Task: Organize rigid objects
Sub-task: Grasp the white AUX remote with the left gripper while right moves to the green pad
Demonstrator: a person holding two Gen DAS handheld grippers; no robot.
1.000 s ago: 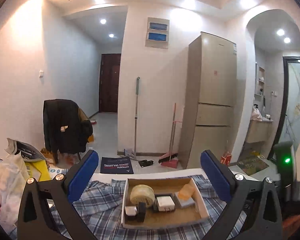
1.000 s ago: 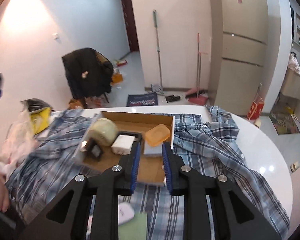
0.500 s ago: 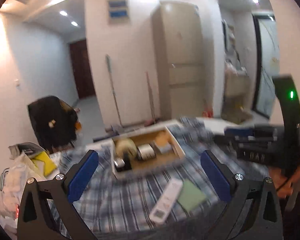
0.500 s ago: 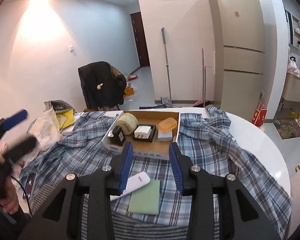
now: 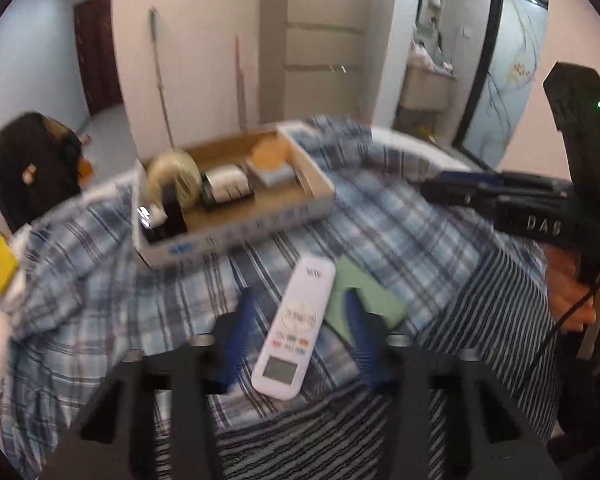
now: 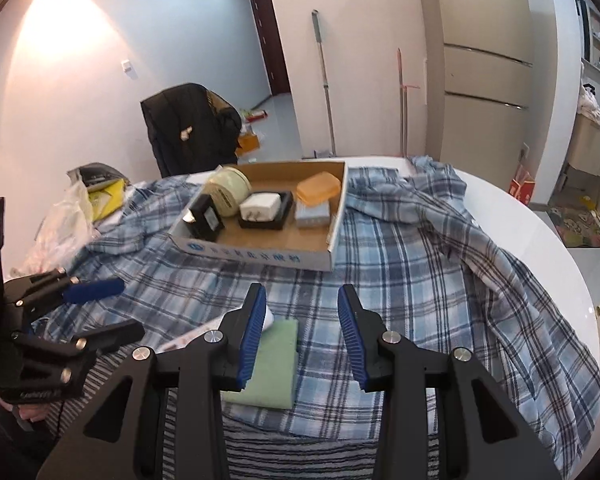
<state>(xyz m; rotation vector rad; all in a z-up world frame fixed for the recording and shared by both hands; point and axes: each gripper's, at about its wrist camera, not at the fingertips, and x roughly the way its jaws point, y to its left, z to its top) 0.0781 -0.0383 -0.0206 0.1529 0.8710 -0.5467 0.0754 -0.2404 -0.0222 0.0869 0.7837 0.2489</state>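
Since the earlier frames the left gripper (image 5: 298, 334) has tipped down over the worktop, and its jaws have just been closing — the white remote (image 5: 296, 330) now lies lengthwise between the blue pads, with a gap on each side, so they are released, not grasping. Just right of those jaws a green pad (image 5: 366, 300) lies touching the remote, partly under the right-hand finger. Beyond the jaws sits the cardboard box (image 5: 240, 236) on the plaid shirt (image 5: 100, 288), holding a tape roll (image 5: 174, 176), a white charger (image 5: 225, 187) and an orange case (image 5: 271, 152).

The right gripper (image 6: 302, 330) hangs with jaws apart and nothing held; the green pad shows partly between its pads, toward the left one. Ahead of them lies the same box, and far to the left the other gripper — a hand below it.
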